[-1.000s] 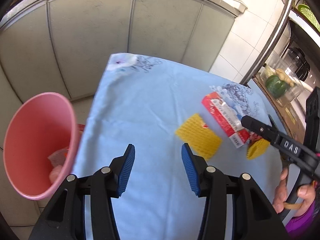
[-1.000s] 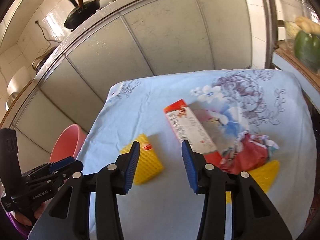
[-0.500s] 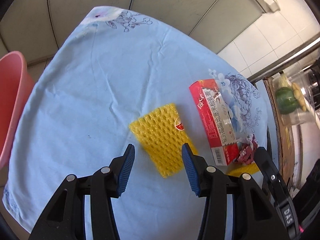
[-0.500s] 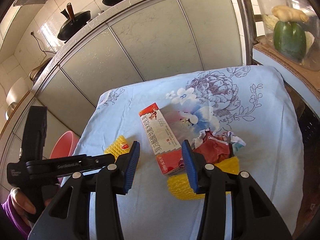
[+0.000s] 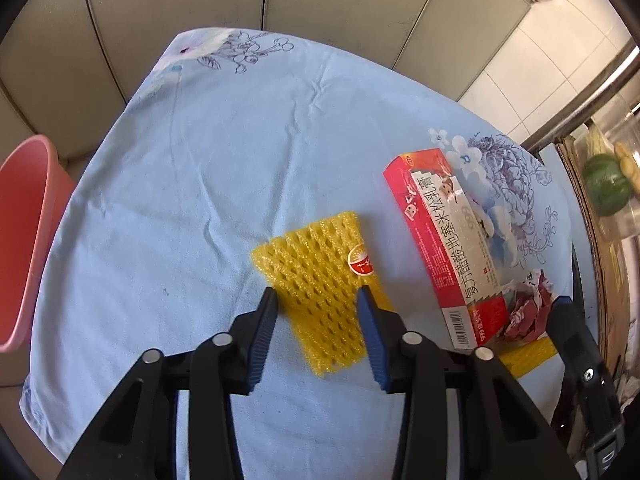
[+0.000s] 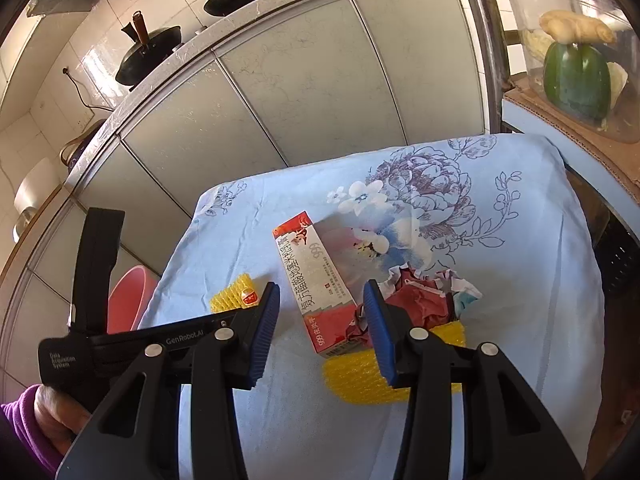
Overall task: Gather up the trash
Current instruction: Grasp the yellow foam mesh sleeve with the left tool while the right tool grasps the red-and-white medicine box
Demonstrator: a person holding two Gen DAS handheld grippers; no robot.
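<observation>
While the left tongs point(image 5: 316, 300) straddle the yellow net point(image 5: 320, 280), their jaws have just been closing; the net sits between them, but the pads look just shy of its sides, so no grip yet as far as I can tell. Left view: net lies flat mid-counter, nearer the front edge of the blue-cloth counter point(image 5: 200, 160). Red box point(image 5: 444, 256) lies just right of it, apart. Crumpled wrapper point(image 5: 528, 312) and a second net point(image 5: 528, 356) sit past the box's near end, toward the right edge. Pink bin point(image 5: 24, 240) stands off the left edge, below counter level.

Right view: right tongs point(image 6: 320, 312) hover partway open over the near end of the box point(image 6: 316, 288), gripping nothing. Wrapper point(image 6: 420, 304) touches the box end and lies on the second net point(image 6: 360, 380). First net point(image 6: 236, 300) peeks out behind the left tongs' body point(image 6: 132, 336), held by a hand point(image 6: 56, 416) in a purple sleeve. Bin point(image 6: 128, 300) is beyond the left edge.

Step in hand: left pick of the first net. Next, probably: finish the squeeze gently, since foam mesh will compress and may slip, then lift and carry it left to the bin. Right could then take the box.
</observation>
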